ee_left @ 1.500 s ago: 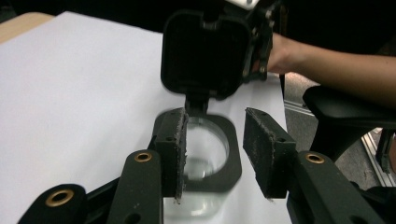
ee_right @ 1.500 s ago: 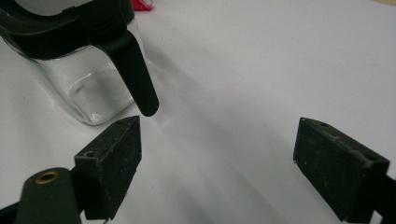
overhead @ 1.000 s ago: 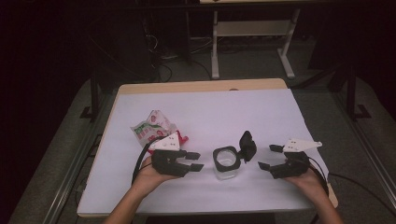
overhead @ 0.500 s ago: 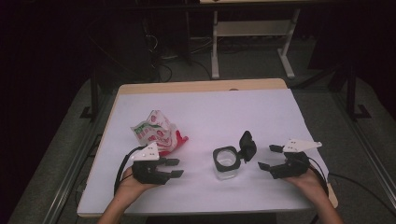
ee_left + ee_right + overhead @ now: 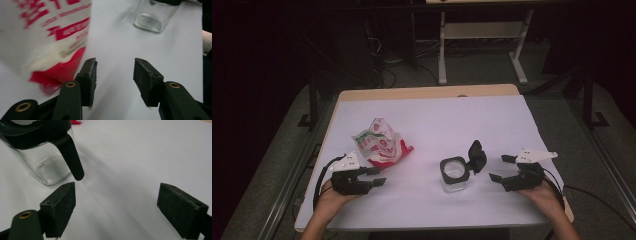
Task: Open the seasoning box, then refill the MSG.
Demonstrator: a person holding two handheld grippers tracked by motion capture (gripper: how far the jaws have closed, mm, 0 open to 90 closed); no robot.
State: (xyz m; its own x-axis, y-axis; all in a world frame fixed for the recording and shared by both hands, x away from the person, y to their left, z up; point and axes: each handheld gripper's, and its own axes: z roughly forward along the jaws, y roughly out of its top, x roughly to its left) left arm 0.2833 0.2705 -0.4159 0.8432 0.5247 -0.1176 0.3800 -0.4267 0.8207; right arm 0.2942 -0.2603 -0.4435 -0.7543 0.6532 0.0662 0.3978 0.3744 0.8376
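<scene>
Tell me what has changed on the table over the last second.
The left gripper has drawn back from beside the glass jar toward the table's left edge, and now sits in front of the red and white bag. Its jaws stand open with nothing between them. The right gripper, the jar with its lid flipped open, and the bag stayed put.

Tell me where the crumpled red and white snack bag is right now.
In the high view the crumpled red and white snack bag lies on the left half of the white table, just beyond the left gripper and left of the clear glass jar.
</scene>
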